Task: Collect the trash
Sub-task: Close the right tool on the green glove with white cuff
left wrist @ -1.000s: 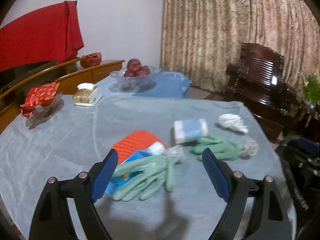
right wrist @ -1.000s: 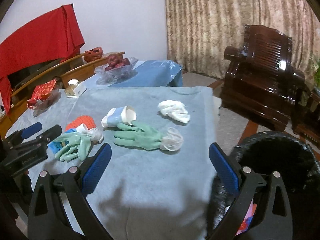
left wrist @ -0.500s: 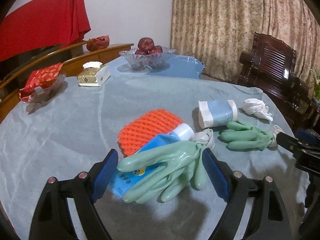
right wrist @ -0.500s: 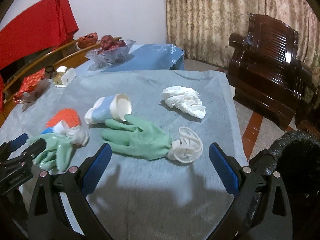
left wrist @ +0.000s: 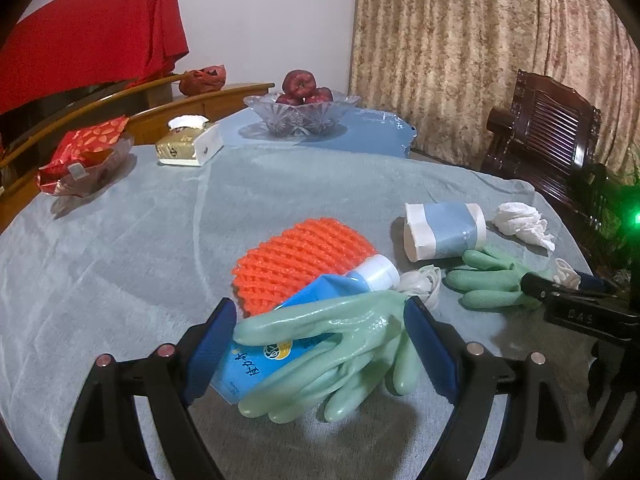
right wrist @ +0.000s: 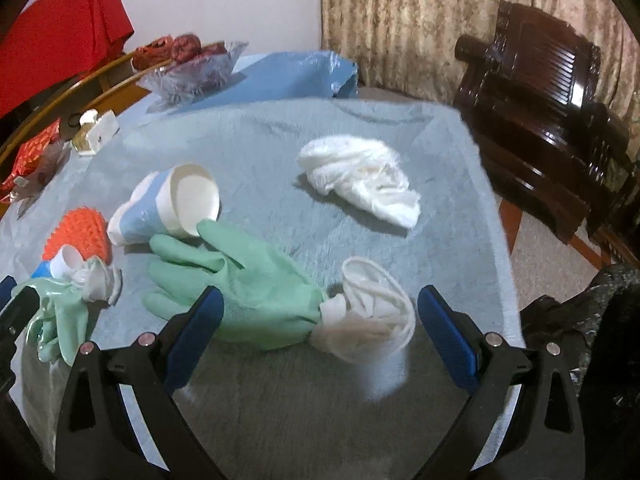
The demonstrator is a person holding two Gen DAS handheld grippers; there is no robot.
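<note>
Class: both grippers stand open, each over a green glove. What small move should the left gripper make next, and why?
Probably close. The left gripper is open and already straddles the near glove, which lies over a blue tube. Its pads flank the glove without pressing it, so closing should grip it.

White wall (left wrist: 260, 12), patterned beige curtain (left wrist: 460, 52), dark carved wooden chair (right wrist: 536, 92), red drape (left wrist: 92, 36)

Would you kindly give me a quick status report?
Left gripper open around one green glove. Right gripper open over other glove. Blue tube under first glove.
</note>
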